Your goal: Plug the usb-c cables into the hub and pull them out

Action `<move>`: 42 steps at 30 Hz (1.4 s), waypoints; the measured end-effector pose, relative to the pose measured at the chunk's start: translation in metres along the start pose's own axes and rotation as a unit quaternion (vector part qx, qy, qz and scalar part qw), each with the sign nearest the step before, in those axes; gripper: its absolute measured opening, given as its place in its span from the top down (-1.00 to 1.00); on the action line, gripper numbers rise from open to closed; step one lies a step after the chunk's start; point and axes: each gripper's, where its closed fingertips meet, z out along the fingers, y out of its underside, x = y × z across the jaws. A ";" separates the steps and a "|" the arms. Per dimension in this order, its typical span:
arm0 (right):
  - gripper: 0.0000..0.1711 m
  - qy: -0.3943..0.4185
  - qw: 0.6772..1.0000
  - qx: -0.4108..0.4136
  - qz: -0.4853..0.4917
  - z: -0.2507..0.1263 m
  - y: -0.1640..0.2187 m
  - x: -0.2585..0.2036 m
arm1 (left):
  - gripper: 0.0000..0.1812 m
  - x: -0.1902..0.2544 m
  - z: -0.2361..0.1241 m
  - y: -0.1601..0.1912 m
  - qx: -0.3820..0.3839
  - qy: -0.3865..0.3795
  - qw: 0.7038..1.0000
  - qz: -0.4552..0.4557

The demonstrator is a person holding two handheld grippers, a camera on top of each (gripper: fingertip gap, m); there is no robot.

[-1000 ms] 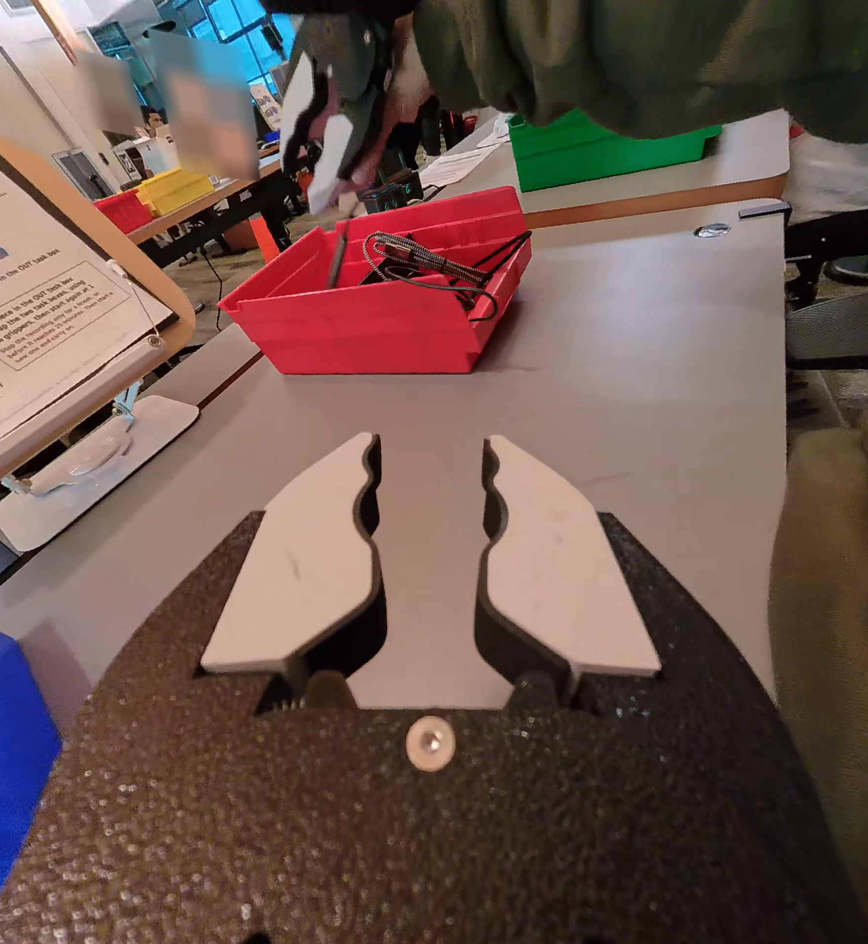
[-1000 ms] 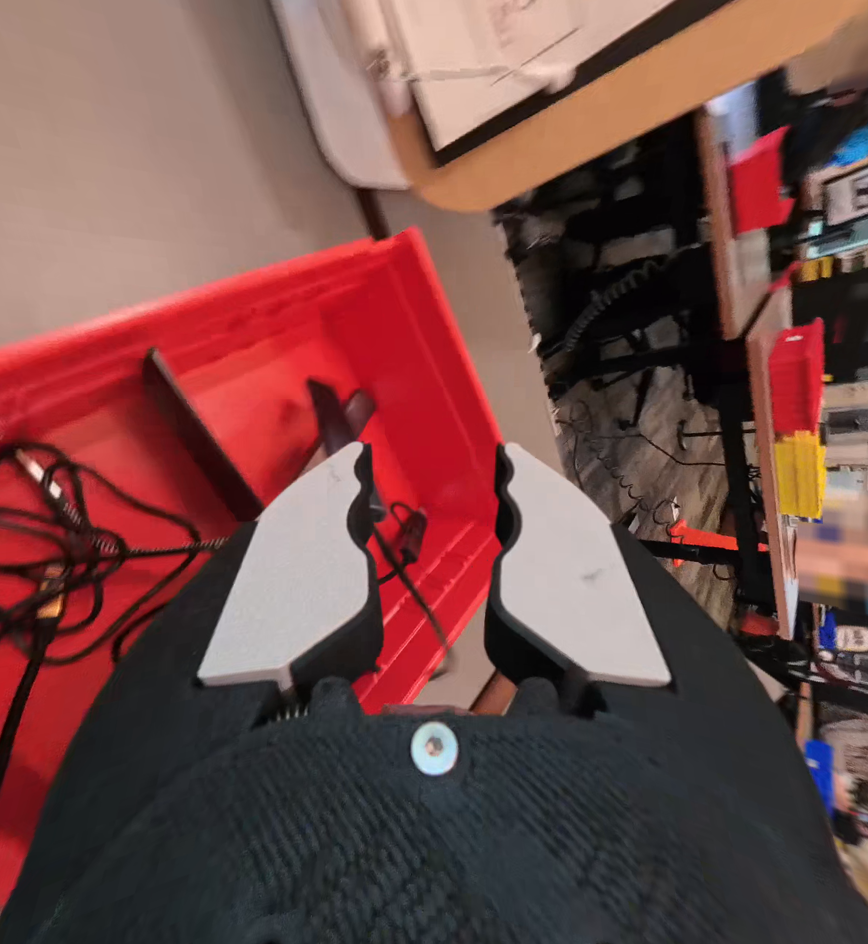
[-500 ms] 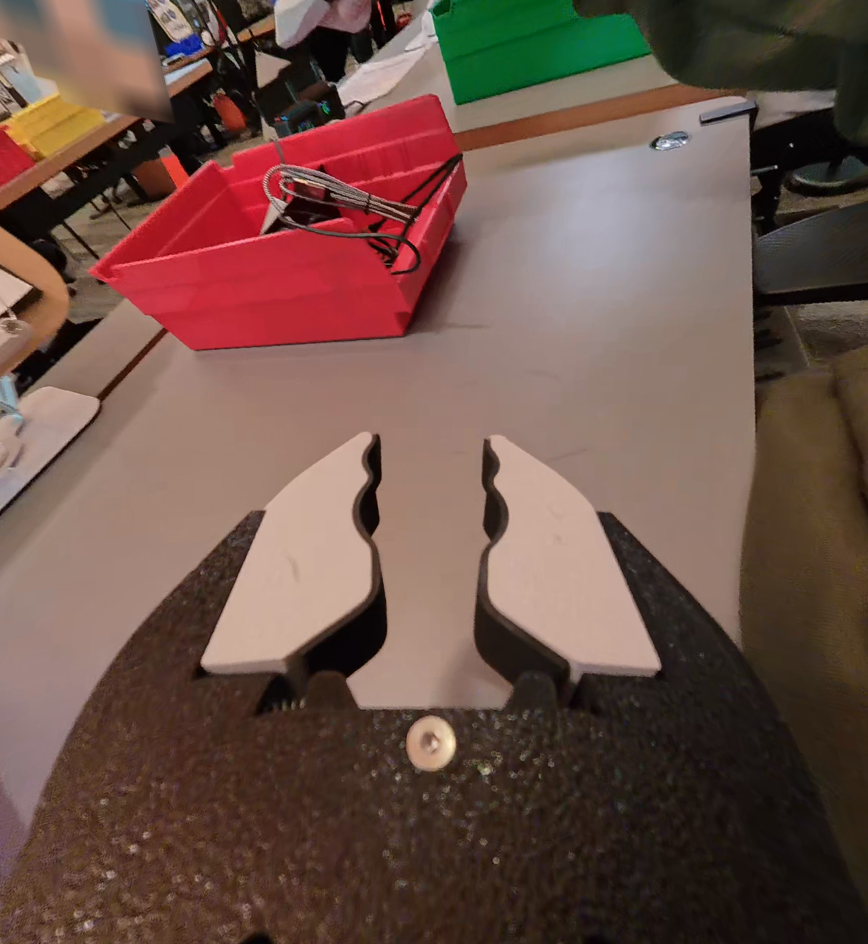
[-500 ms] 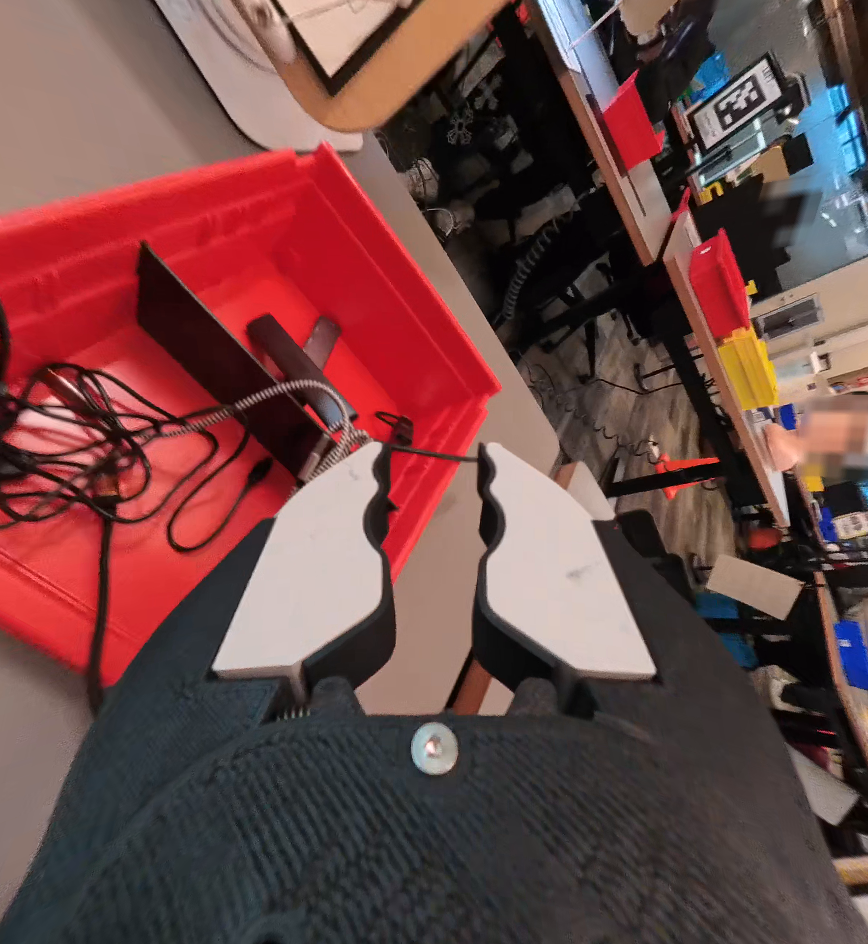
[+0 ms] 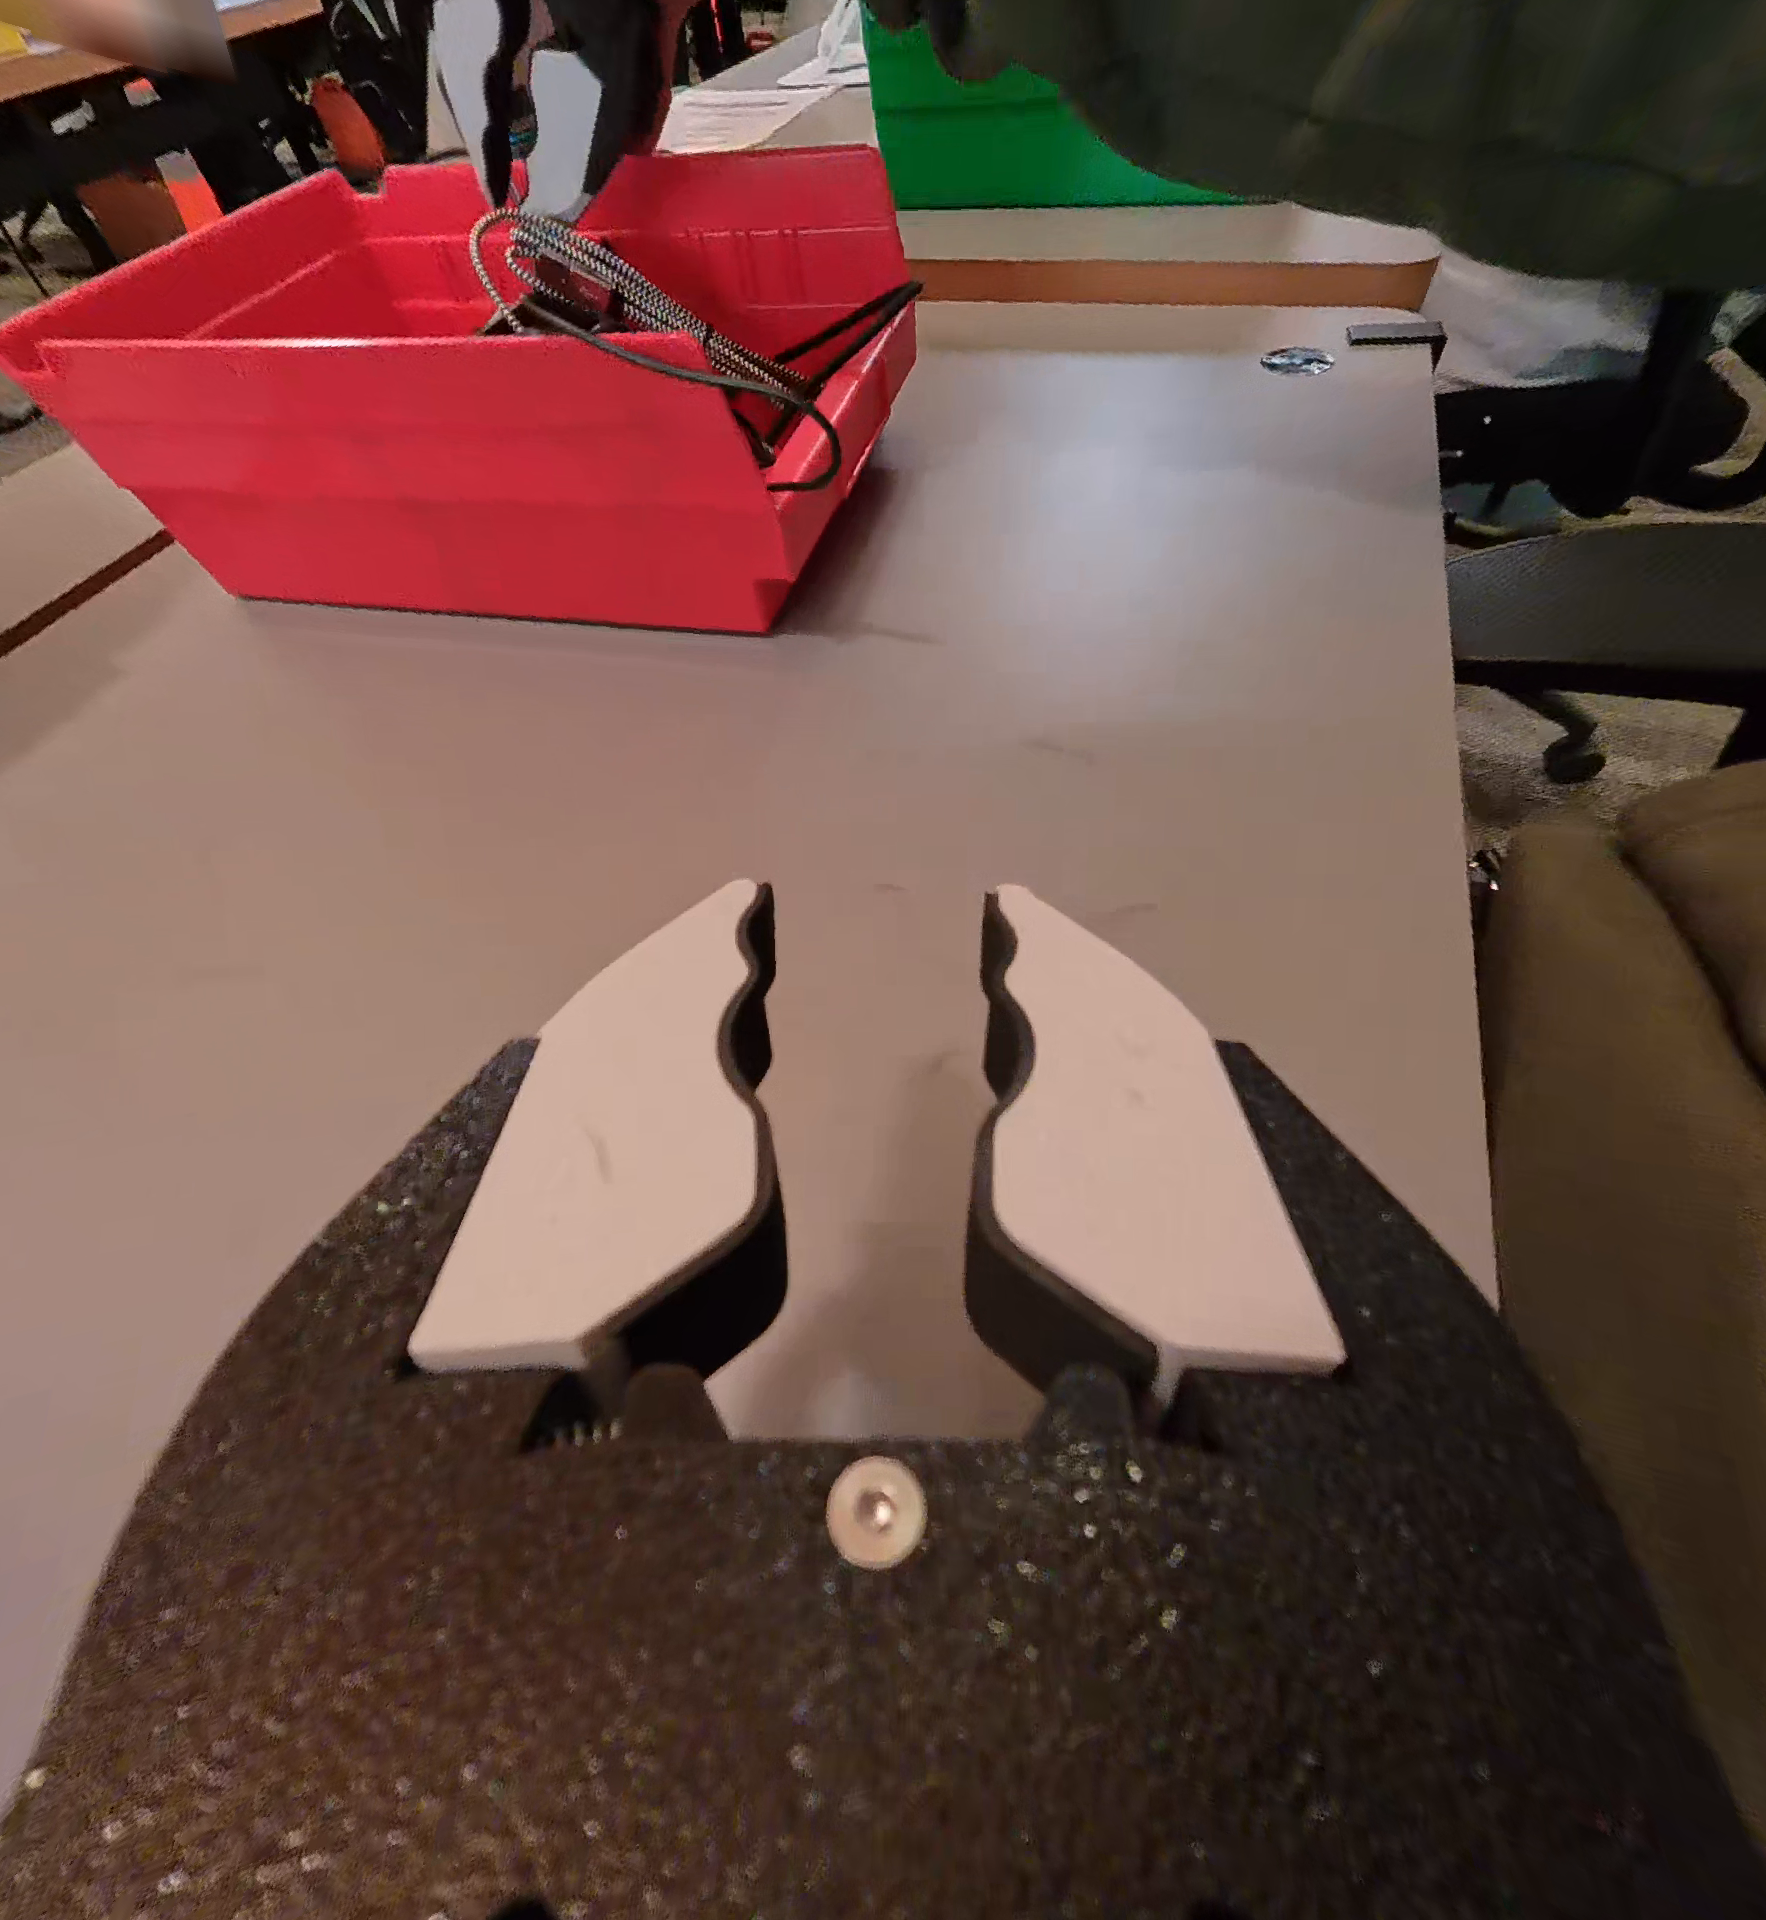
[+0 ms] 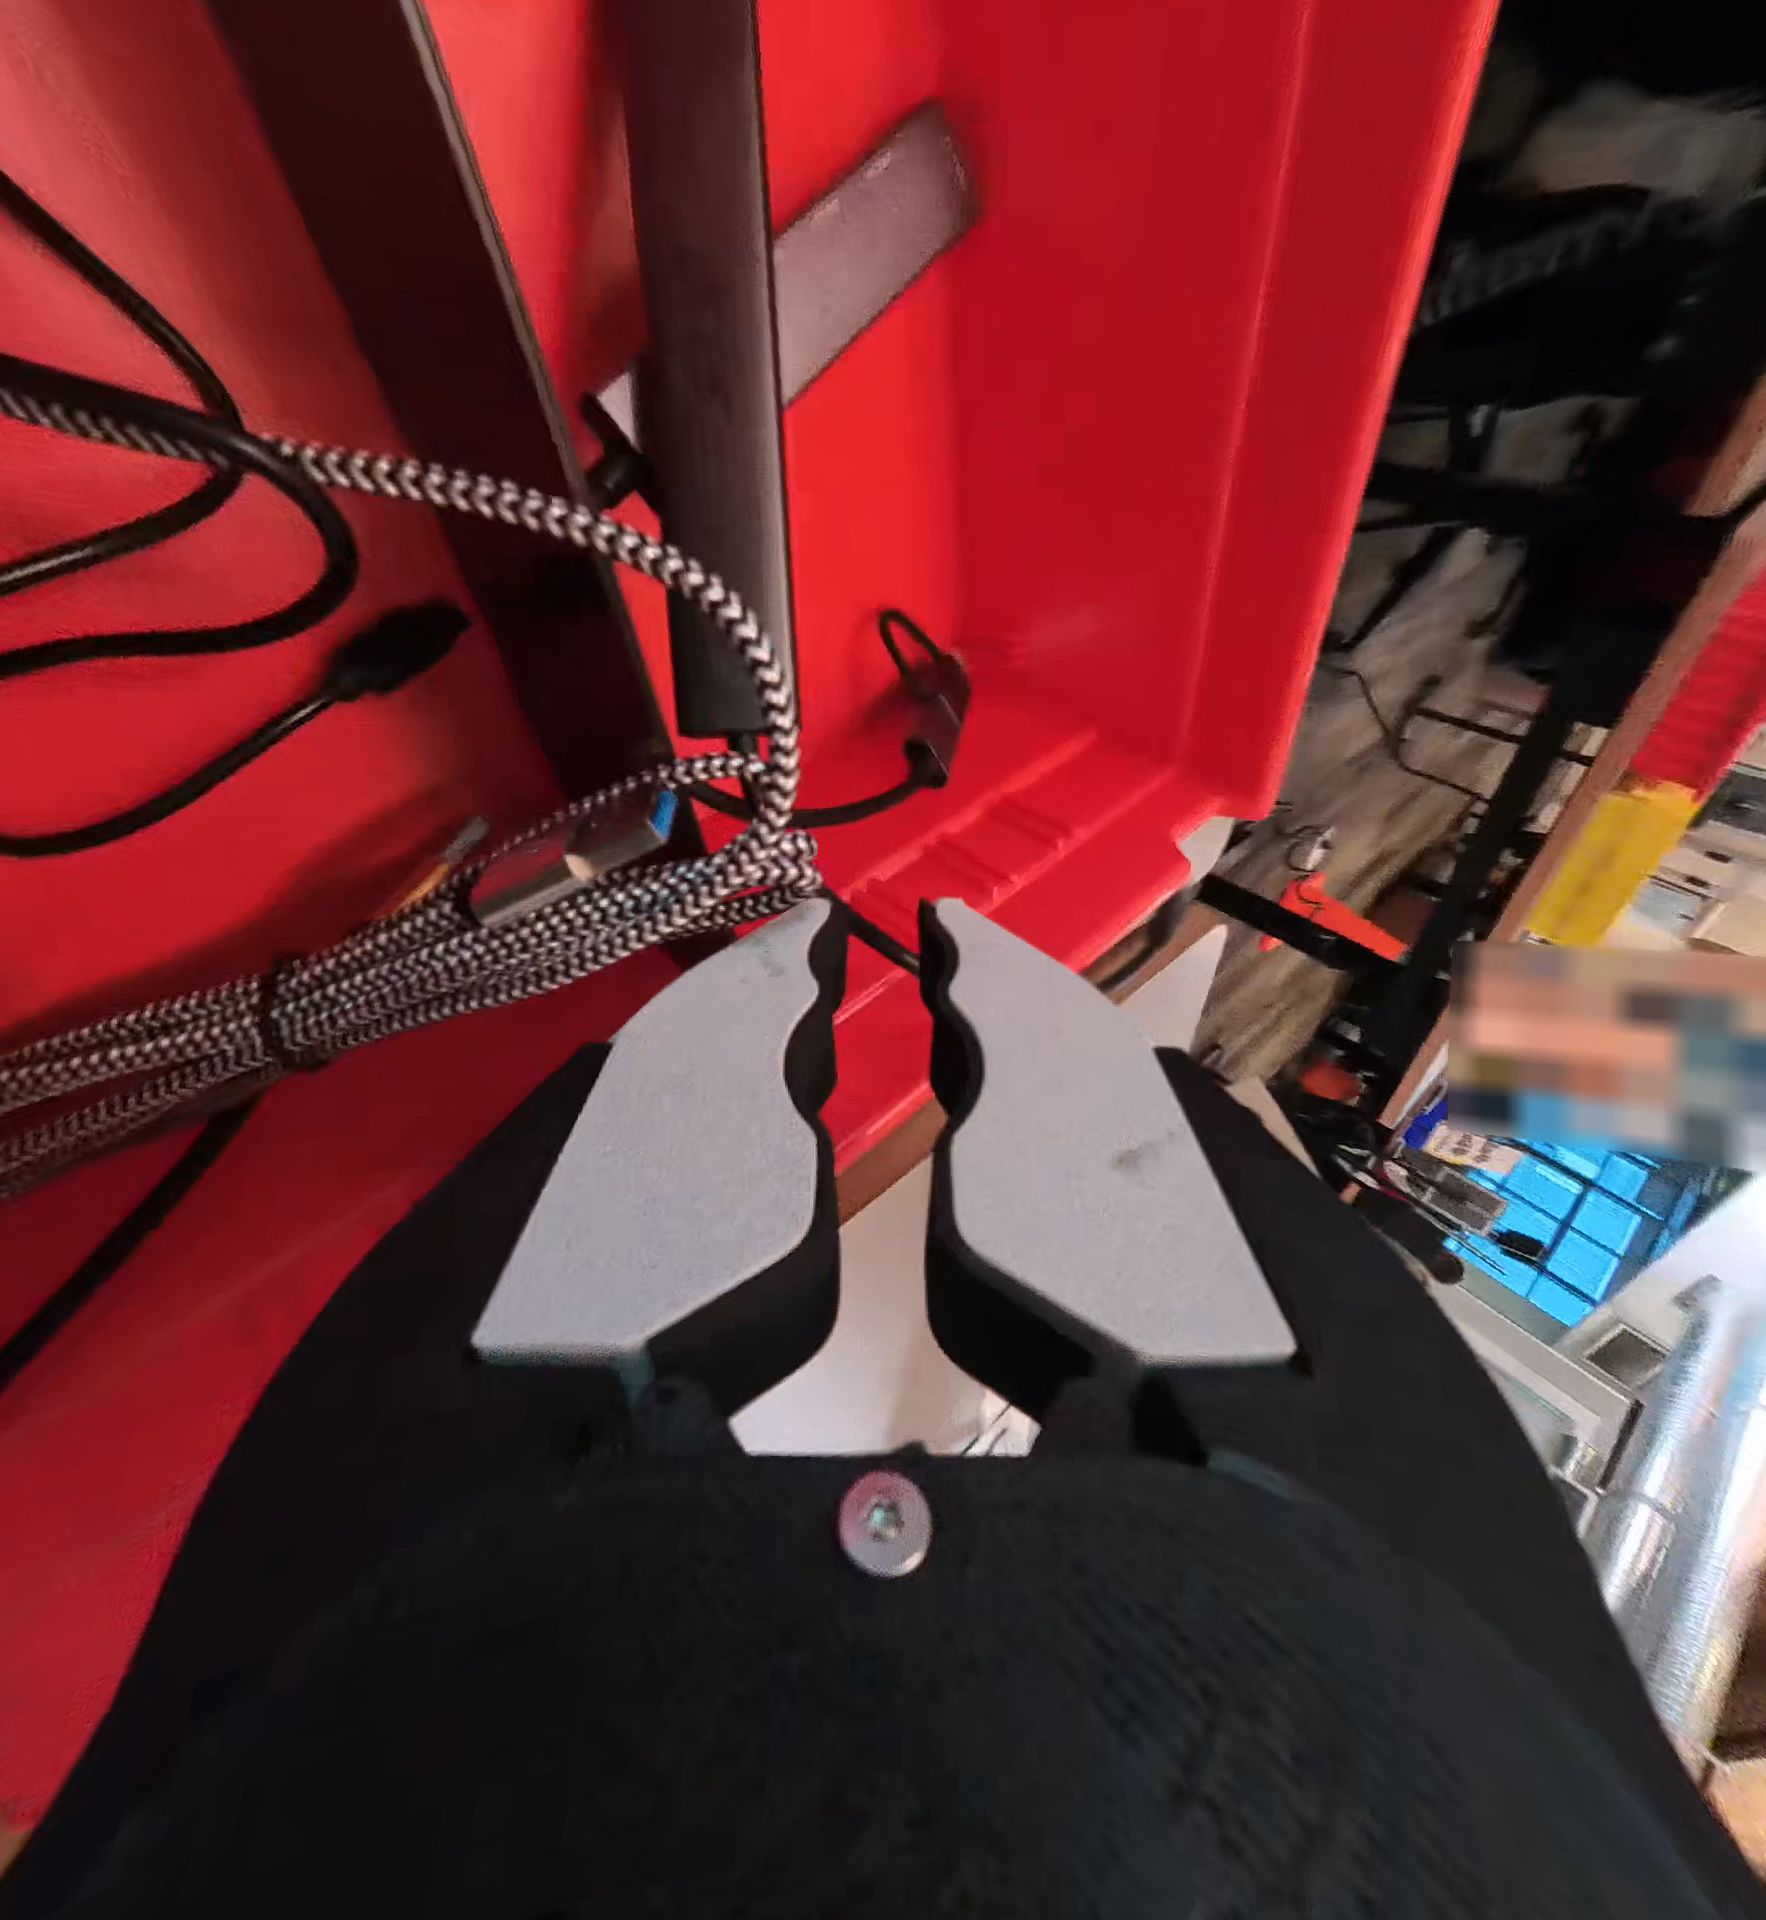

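The grey surface (image 5: 962, 675) carries a red bin (image 5: 463, 447) at its far side; behind it is a green bin (image 5: 993, 156) and other desks of a workroom. The left gripper (image 5: 877, 904) hovers over the bare surface, fingers wide and empty. The right gripper (image 6: 881, 914) is above the red bin — its fingers stand narrow around a thin black cable (image 6: 874, 940), beside the braided usb-c cables (image 6: 546, 925) and the dark hub (image 6: 713, 364).

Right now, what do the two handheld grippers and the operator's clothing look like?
Both grippers, left gripper and right gripper, look alike: a rough black speckled body, two pale grey flat fingers with wavy black inner pads, and a silver screw at the centre. The person wears a dark olive-green sleeve.
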 end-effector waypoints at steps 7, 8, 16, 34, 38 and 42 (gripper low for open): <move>0.68 -0.057 0.996 -0.042 -0.047 -0.007 0.019 0.003 | 0.58 -0.022 -0.016 0.000 -0.001 0.010 1.000 -0.005; 0.68 -0.043 0.996 -0.038 -0.061 -0.006 0.016 0.009 | 0.58 -0.025 -0.018 -0.003 0.006 0.012 1.000 -0.008; 0.81 0.011 0.988 -0.056 -0.142 0.028 0.010 0.025 | 0.59 -0.040 -0.017 -0.006 0.012 0.022 1.000 -0.016; 0.96 0.121 0.966 0.226 0.033 -0.029 -0.098 0.091 | 0.59 -0.053 -0.025 0.013 0.014 0.016 0.998 -0.059; 0.96 0.137 0.971 0.178 0.085 0.003 -0.079 0.096 | 0.59 -0.048 -0.024 0.013 0.007 0.016 0.999 -0.047; 0.96 0.170 0.970 0.143 0.096 0.018 -0.058 0.096 | 0.59 -0.045 -0.024 0.014 0.006 0.016 0.999 -0.048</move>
